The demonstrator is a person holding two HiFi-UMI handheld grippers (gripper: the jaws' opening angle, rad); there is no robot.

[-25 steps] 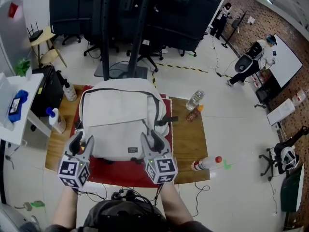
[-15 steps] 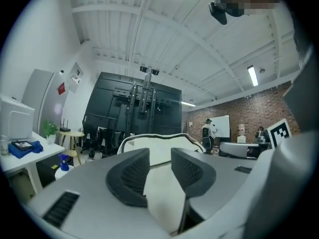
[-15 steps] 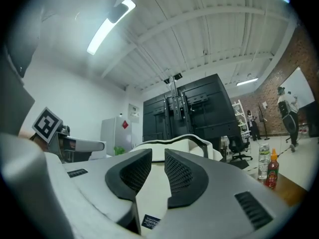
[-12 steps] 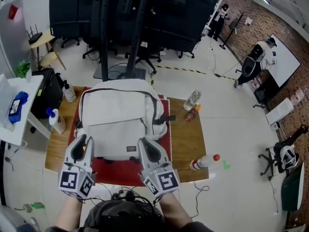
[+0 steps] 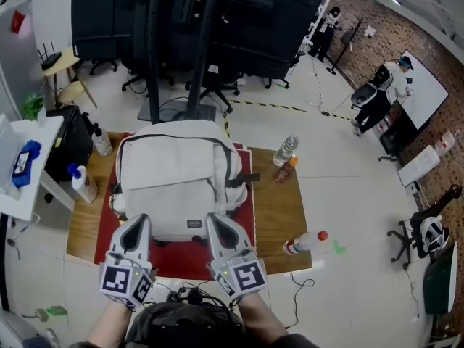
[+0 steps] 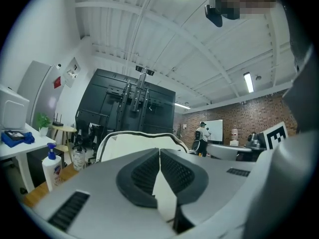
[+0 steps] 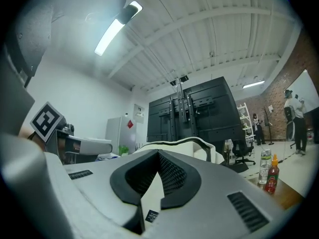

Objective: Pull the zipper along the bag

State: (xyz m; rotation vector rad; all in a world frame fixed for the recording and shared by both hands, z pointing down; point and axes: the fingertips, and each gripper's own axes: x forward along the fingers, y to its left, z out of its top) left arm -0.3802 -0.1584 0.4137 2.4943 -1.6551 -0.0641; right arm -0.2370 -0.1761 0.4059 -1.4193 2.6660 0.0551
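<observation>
A white backpack (image 5: pixel 177 180) lies flat on a red mat (image 5: pixel 185 258) on the wooden table (image 5: pixel 279 209). Its black zipper line (image 5: pixel 174 135) runs round the far top edge. My left gripper (image 5: pixel 139 223) hovers at the bag's near left edge, jaws shut with nothing between them. My right gripper (image 5: pixel 216 223) is at the near right edge; its jaws are closing, tips together, empty. In the left gripper view the left gripper (image 6: pixel 159 151) points over the backpack (image 6: pixel 129 141). In the right gripper view the right gripper (image 7: pixel 158 156) does the same, with the backpack (image 7: pixel 177 144) behind it.
Right of the bag stand a water bottle (image 5: pixel 285 151) and a red sauce bottle (image 5: pixel 290 167); another bottle (image 5: pixel 304 243) lies near the front right edge. A spray bottle (image 5: pixel 101 141) and a pump bottle (image 5: pixel 81 184) stand at the left. Office chairs and a black rack are behind.
Both grippers have drawn back toward the bag's near edge, the left one also shifting right. Their jaws went from wide open to closed, with nothing taken hold of.
</observation>
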